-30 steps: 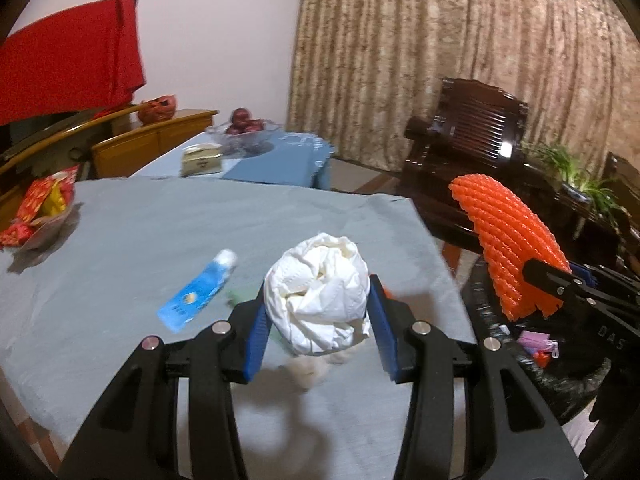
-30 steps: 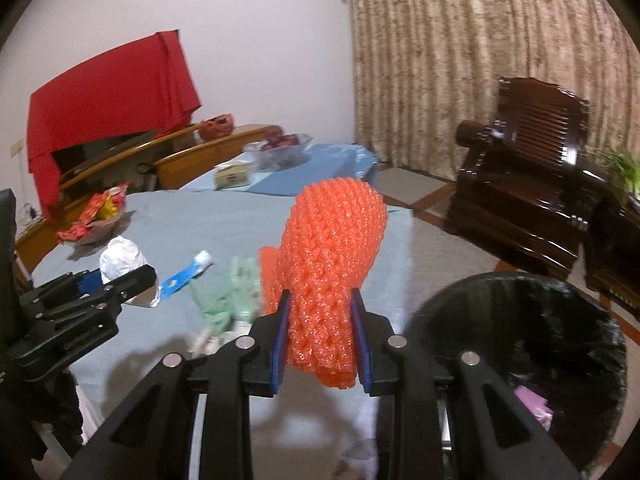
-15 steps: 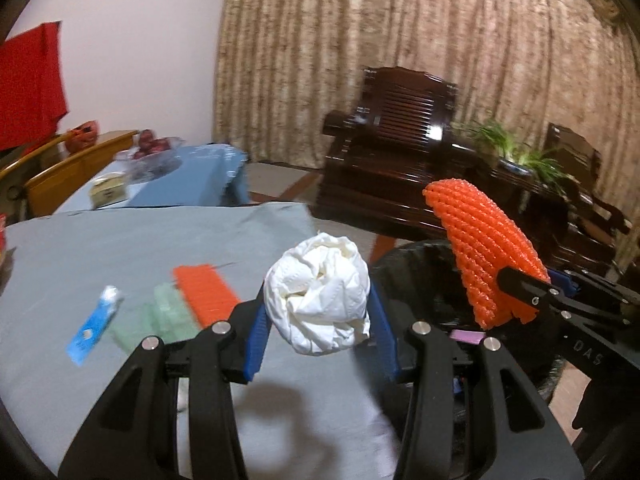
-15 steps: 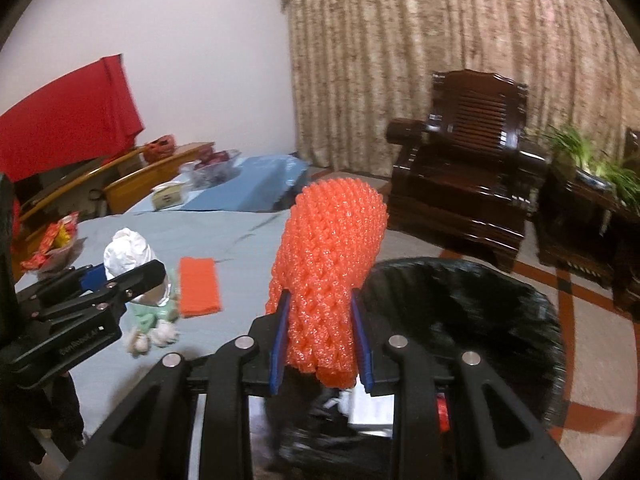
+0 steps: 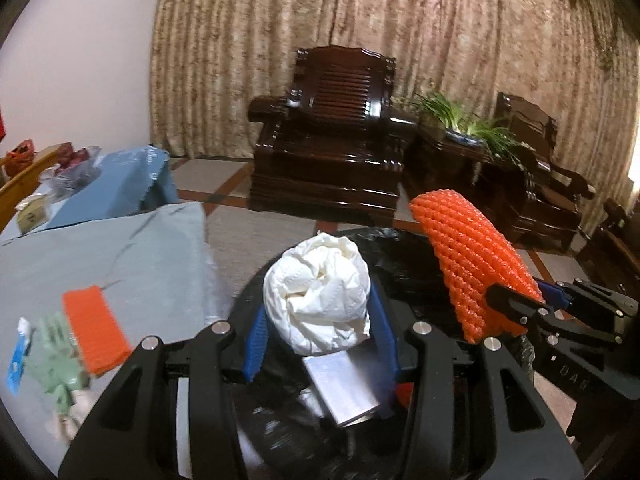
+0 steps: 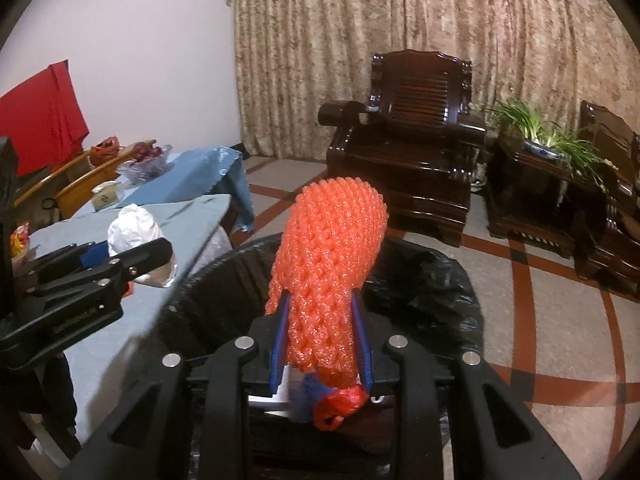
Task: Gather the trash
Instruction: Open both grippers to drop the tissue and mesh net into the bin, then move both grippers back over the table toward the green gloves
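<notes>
The left hand-held gripper [image 5: 316,336] pinches 1 crumpled white tissue ball [image 5: 318,296] between its 2 blue pads, holding it above the open mouth of 1 bin lined with a black bag [image 5: 404,276]. The right hand-held gripper [image 6: 320,340] is pressed onto 1 orange foam net sleeve [image 6: 330,264], which stands upright between its 2 blue pads, also over the bin [image 6: 436,284]. Inside the bin lie 1 silvery flat box [image 5: 340,388] and 1 red scrap [image 6: 340,404]; the rest of its contents are too dark to tell. The bin stands just beside the edge of 1 surface covered in a grey-blue cloth [image 5: 132,248]. On that surface sit 1 flat orange foam piece [image 5: 94,328], 1 pale green foam piece [image 5: 54,356] touching it, and 1 blue-and-white tube [image 5: 18,356] just beside the green one; all 3 are blurred. Farther back, 1 small box [image 5: 32,212] rests near a blue cloth [image 5: 116,184]. Beyond stand 2 dark wooden armchairs [image 5: 340,136] with 1 potted plant [image 5: 460,120] between them, in front of a beige curtain [image 5: 360,20].
</notes>
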Motion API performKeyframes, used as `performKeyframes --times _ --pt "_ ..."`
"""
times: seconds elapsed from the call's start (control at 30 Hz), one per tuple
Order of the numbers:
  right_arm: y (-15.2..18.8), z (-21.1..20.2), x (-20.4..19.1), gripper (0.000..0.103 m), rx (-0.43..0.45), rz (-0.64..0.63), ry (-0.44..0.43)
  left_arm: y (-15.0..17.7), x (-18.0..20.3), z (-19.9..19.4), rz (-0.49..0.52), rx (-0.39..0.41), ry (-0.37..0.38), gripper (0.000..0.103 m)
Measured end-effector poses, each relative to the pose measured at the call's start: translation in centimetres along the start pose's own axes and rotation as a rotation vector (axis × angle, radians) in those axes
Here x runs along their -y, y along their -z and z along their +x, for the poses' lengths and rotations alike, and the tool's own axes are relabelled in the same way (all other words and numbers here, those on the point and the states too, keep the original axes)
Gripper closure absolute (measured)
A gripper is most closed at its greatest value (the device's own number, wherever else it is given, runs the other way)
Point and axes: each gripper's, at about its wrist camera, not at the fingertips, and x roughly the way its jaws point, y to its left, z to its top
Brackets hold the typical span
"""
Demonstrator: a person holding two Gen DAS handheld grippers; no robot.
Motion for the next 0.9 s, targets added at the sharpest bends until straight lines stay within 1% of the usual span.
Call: performKeyframes --times 0.03,0.07,0.1,0.13,0.17,0.2,0.27,0.33,0.43,0.47,0.6,0.63,0.73,0.8,0.9 --pt "0.2 0.2 0.4 0.069 -0.003 0.001 0.003 0.0 0.3 0.6 -0.001 -0.009 0.011 0.057" --pt "0.2 0.3 0.5 0.067 -0.007 -0.001 0.008 -0.1 0.6 1.0 -0.003 -0.014 0.022 0.054" --pt "0.4 0.5 0.8 0.064 -0.008 -0.004 0.019 -0.1 0.9 1.5 -0.001 -0.020 0.035 0.048" --pt "0.5 0.7 1.0 0.059 -0.011 -0.007 0.034 -0.1 0.9 1.8 0.000 -0.024 0.043 0.043" --pt "0.6 0.7 1.2 0.054 -0.013 -0.007 0.043 -0.2 0.9 2.0 -0.001 -0.026 0.048 0.034" --pt "0.9 0.6 1.7 0.045 -0.013 -0.003 0.048 -0.1 0.8 1.9 -0.008 -0.025 0.049 0.029" --pt "1.1 0.1 2.0 0.039 -0.004 0.005 0.050 -0.1 0.4 1.6 -0.020 -0.020 0.054 0.027" --pt "1.3 -0.4 2.0 0.013 0.013 0.006 0.058 -0.1 -0.1 1.1 -0.024 -0.014 0.043 0.022" --pt "1.4 -1.5 1.4 0.006 0.046 0.002 0.046 0.0 -1.0 -0.4 -0.030 0.009 0.011 0.016" --pt "1.4 -1.7 1.2 0.006 0.052 0.002 0.039 -0.1 -1.2 -0.9 -0.033 0.015 0.000 0.013" --pt "1.0 -2.5 -0.4 0.006 0.067 0.005 -0.012 0.1 -3.5 -3.8 -0.052 0.049 -0.064 0.010" --pt "1.1 -2.6 -0.8 0.006 0.071 0.006 -0.023 0.3 -4.3 -4.8 -0.061 0.060 -0.096 0.010" --pt "0.8 -2.8 -2.7 0.006 0.084 0.021 -0.055 0.8 -6.2 -7.1 -0.084 0.079 -0.153 0.009" --pt "0.5 -2.7 -4.1 0.006 0.087 0.028 -0.073 1.4 -8.1 -8.8 -0.103 0.085 -0.198 0.009" --pt "0.0 -2.5 -6.5 0.006 0.086 0.014 -0.124 2.1 -10.5 -11.0 -0.127 0.093 -0.266 0.009"
